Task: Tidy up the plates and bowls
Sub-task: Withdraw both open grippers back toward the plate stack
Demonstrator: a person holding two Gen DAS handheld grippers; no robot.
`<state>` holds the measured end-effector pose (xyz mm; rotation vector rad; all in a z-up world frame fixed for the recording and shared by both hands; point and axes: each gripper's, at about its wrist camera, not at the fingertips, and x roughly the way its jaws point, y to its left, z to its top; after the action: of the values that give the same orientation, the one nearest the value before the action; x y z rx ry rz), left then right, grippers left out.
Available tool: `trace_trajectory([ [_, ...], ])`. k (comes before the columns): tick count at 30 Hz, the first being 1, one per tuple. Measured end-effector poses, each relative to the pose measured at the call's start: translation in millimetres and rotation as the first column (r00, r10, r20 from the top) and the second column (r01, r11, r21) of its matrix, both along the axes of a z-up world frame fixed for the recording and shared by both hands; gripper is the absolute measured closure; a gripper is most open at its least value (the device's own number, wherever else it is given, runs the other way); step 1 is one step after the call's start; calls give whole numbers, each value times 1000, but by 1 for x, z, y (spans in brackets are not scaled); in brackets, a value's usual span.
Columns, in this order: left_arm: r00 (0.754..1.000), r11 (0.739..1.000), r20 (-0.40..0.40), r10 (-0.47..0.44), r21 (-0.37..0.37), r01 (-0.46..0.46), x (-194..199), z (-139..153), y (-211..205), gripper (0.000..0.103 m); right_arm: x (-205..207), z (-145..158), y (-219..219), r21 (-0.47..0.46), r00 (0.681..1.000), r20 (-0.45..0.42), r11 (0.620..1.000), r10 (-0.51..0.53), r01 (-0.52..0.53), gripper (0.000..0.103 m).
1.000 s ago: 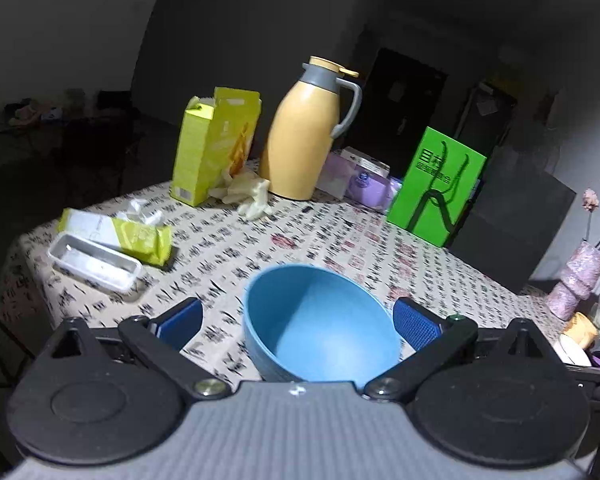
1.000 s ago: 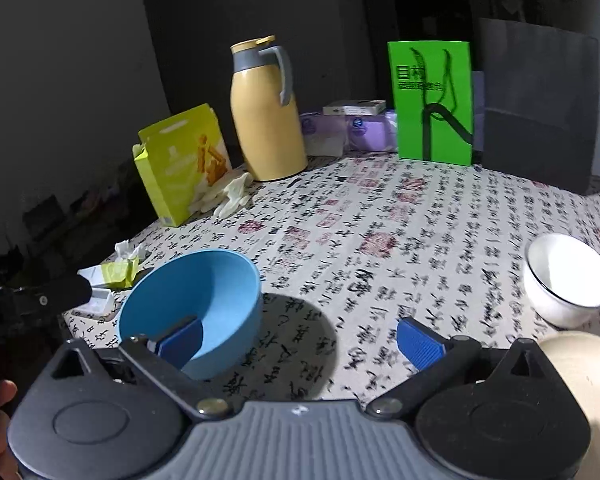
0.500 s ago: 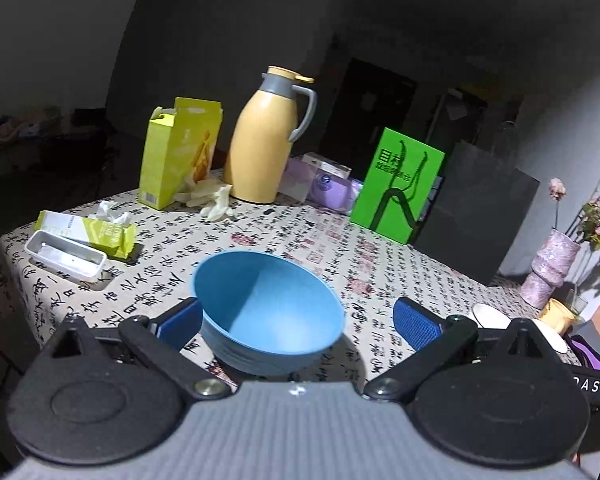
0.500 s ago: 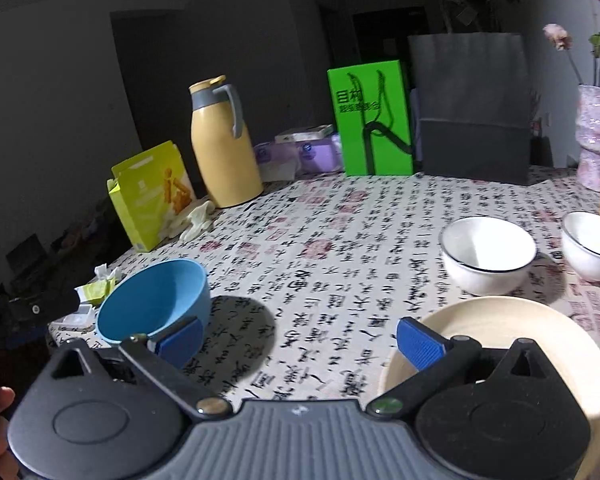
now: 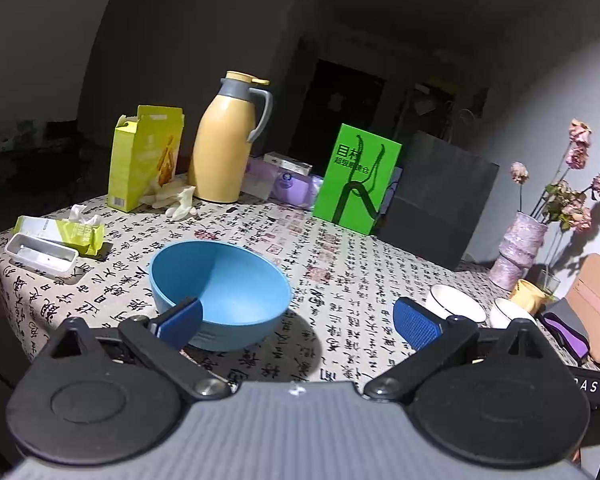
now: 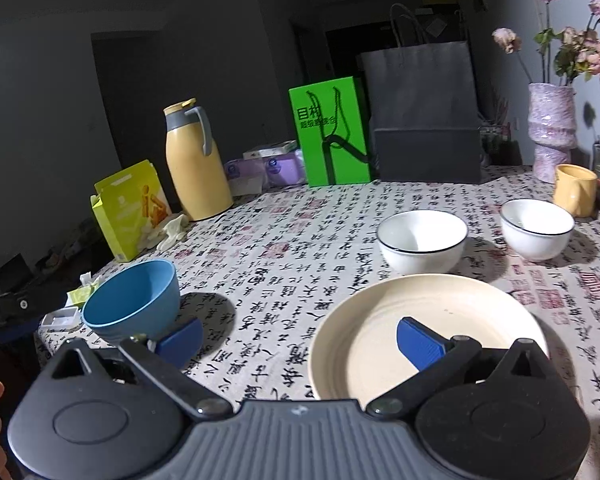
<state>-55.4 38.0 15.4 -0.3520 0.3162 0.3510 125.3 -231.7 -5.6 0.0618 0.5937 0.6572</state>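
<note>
A blue bowl (image 5: 224,288) (image 6: 134,300) stands upright on the patterned tablecloth near the table's left end. My left gripper (image 5: 296,322) is open just in front of it, its left pad overlapping the bowl's near rim. In the right wrist view a cream plate (image 6: 424,332) lies close by, and my right gripper (image 6: 300,340) hovers open with its right pad over the plate. Two white bowls (image 6: 422,246) (image 6: 536,234) with dark rims sit beyond the plate; they also show far right as white bowls (image 5: 456,308) (image 5: 512,314).
A yellow thermos jug (image 5: 224,140), a yellow-green carton (image 5: 144,160), a green paper bag (image 5: 356,180) and a black bag (image 6: 424,116) line the far side. A vase of dried flowers (image 6: 550,128) and a yellow mug (image 6: 574,188) stand at right. A tissue pack (image 5: 60,232) and white tray (image 5: 40,254) lie at left.
Both cameras have swung to the right: the blue bowl slid leftward in each view, and the cream plate and both white bowls came fully into the right wrist view.
</note>
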Motion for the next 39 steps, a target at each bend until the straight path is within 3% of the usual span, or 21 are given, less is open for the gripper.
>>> trace_trajectory([
  [15,996,995,26,-87,60,85,-13,14,-51,0,-38,6,-80,46,993,33,993,-114,113,0],
  [27,988,984,-14,-157,86,157,14,8,-75,0,-12,-12,-114,65,981,-28,979,-190,192,0],
  [39,977,974,-50,-208,77,211,66,6,-88,0,34,-16,-123,49,979,-48,978,-198,200,0],
])
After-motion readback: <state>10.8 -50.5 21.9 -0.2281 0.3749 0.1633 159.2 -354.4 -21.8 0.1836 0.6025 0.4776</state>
